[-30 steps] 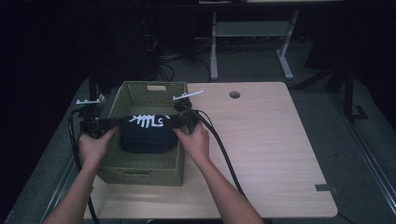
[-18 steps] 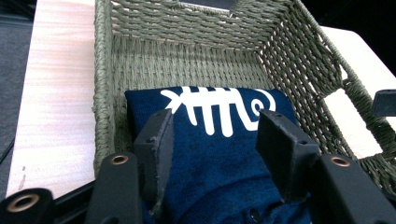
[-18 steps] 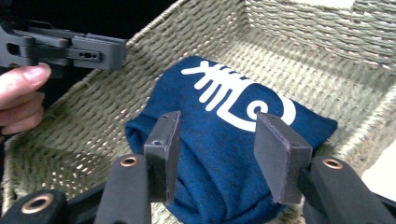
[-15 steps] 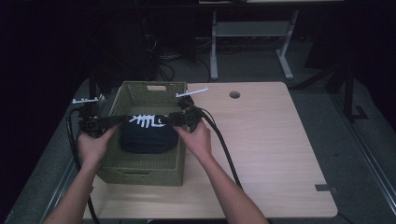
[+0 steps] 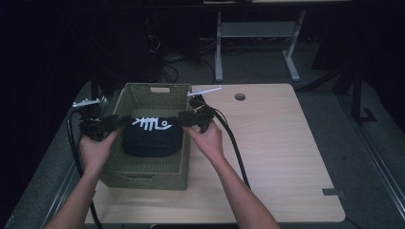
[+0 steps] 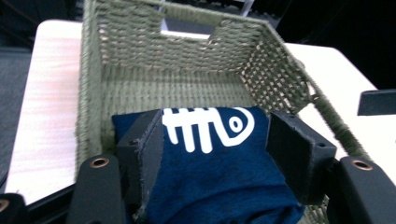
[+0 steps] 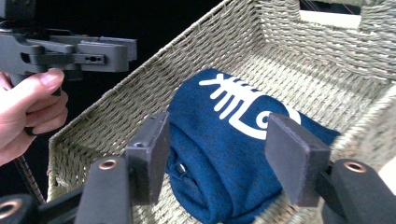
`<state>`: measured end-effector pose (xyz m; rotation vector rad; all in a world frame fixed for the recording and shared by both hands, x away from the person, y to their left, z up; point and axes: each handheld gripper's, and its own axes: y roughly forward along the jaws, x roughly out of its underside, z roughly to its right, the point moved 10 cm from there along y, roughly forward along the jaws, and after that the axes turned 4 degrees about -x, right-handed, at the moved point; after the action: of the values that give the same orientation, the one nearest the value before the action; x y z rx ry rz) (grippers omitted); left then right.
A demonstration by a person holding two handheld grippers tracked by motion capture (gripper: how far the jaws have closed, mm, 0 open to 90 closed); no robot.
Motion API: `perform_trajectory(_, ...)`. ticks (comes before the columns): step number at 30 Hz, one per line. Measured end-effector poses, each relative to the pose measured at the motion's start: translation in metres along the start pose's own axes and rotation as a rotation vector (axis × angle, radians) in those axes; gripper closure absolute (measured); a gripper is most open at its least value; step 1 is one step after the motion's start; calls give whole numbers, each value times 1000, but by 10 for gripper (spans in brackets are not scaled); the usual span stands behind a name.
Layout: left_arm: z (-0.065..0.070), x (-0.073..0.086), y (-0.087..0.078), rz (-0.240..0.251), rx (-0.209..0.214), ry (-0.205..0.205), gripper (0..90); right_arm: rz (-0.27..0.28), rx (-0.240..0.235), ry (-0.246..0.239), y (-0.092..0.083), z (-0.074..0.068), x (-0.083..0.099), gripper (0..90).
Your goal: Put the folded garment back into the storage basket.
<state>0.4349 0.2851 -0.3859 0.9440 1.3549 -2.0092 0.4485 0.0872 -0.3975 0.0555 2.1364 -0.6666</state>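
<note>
A folded navy garment [image 5: 153, 138] with a white fish-bone print lies inside a woven olive basket [image 5: 143, 177] on the left part of the table. My left gripper [image 5: 114, 122] is at the garment's upper left corner and my right gripper [image 5: 185, 119] is at its upper right. In the left gripper view the jaws stand wide apart around the navy garment [image 6: 210, 168], and my left gripper [image 6: 217, 140] is open. In the right gripper view my right gripper [image 7: 217, 149] hangs open just above the garment [image 7: 219, 163] and the basket [image 7: 327, 42].
The light wooden table [image 5: 286, 157] stretches bare to the right of the basket, with a round cable hole [image 5: 239, 97] near its far edge. Cables trail from both grippers. A white desk frame [image 5: 253, 33] stands on the dark floor behind.
The garment's top edge was stretched straight between the two grippers; now it sags rounded in the basket. Both hands have shifted slightly.
</note>
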Motion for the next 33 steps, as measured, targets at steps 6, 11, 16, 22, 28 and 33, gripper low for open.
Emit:
perform_trajectory(6,12,2,-2,-4,38,6,317,-7,-12,-6,-13,4,2,349)
perform_trajectory(11,14,2,-7,13,40,0,289,0,-15,-8,-29,10,4,326)
perform_trajectory(16,21,2,-10,22,54,2,266,7,-22,-6,-44,18,6,305)
perform_trajectory(22,36,2,-8,27,76,14,251,38,-16,9,-63,27,8,273)
perform_trajectory(28,47,3,-2,21,84,21,237,57,-3,15,-81,37,10,249)
perform_trajectory(33,57,3,4,20,96,19,222,65,6,15,-95,45,12,248)
